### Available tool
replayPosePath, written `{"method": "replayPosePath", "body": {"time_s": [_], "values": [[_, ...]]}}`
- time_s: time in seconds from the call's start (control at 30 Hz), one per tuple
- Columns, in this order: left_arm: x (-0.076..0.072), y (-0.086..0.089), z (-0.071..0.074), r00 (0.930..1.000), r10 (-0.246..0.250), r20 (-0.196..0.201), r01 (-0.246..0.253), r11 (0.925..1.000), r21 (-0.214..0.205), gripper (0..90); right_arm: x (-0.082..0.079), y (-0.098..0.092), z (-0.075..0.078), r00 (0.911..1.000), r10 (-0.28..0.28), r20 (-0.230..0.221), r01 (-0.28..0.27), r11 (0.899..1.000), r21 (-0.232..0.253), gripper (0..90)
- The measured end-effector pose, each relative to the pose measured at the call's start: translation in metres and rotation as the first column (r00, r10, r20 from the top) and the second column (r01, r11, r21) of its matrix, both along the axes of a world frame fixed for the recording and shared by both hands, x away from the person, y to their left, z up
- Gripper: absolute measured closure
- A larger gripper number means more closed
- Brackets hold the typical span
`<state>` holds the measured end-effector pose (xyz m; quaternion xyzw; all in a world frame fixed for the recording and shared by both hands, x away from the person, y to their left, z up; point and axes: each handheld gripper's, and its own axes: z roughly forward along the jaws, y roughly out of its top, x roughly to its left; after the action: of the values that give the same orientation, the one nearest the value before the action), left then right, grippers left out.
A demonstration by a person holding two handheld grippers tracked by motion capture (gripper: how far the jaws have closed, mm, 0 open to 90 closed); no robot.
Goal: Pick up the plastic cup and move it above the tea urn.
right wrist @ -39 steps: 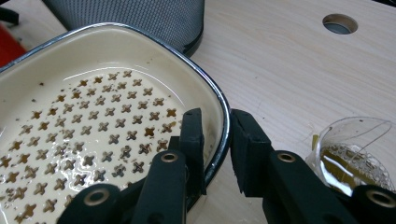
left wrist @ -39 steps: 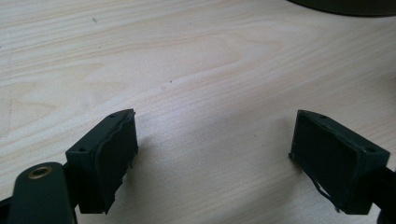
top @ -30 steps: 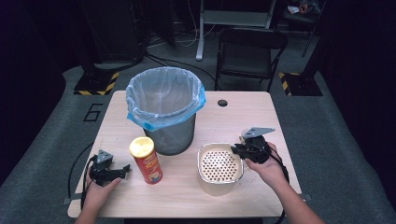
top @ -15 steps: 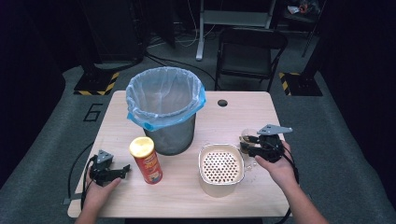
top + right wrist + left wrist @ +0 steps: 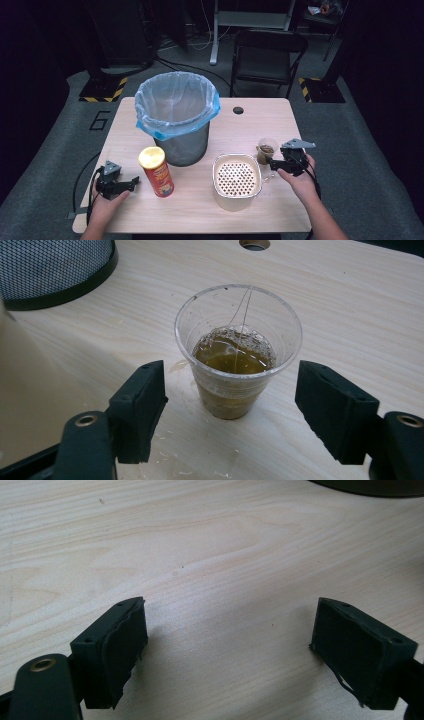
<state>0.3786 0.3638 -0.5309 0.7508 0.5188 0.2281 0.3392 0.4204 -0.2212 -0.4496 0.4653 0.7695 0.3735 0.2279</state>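
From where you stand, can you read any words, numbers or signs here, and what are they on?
"6": a large dark numeral on the grey floor, left of the table.
The red snack can with the yellow lid carries printing, but it is too small and blurred to read.
The yellow-and-black hazard stripes on the floor bear no lettering.

black grippers, black pads, brass screws, trailing cables
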Motion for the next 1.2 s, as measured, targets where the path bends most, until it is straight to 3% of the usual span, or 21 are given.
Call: {"method": "replayPosePath", "body": {"time_s": [0.13,0.57,0.87,1.2], "values": [[0.0,0.0,0.0,1.0,0.0,0.0,0.0,1.0,0.0,14.3,0.008,0.002,-0.009,0.9999,0.001,0.01,-0.001,1.0,-0.008,27.2],[0.0,0.0,0.0,1.0,0.0,0.0,0.0,1.0,0.0,14.3,0.032,0.012,-0.031,0.9996,-0.005,-0.029,0.005,1.0,0.011,25.6],[0.0,0.0,0.0,1.0,0.0,0.0,0.0,1.0,0.0,14.3,0.041,0.017,-0.033,1.0,0.003,-0.005,-0.003,1.0,0.019,25.9],[0.0,0.0,0.0,1.0,0.0,0.0,0.0,1.0,0.0,14.3,0.038,0.017,-0.03,0.9997,0.02,0.014,-0.02,1.0,0.001,29.8]]}}
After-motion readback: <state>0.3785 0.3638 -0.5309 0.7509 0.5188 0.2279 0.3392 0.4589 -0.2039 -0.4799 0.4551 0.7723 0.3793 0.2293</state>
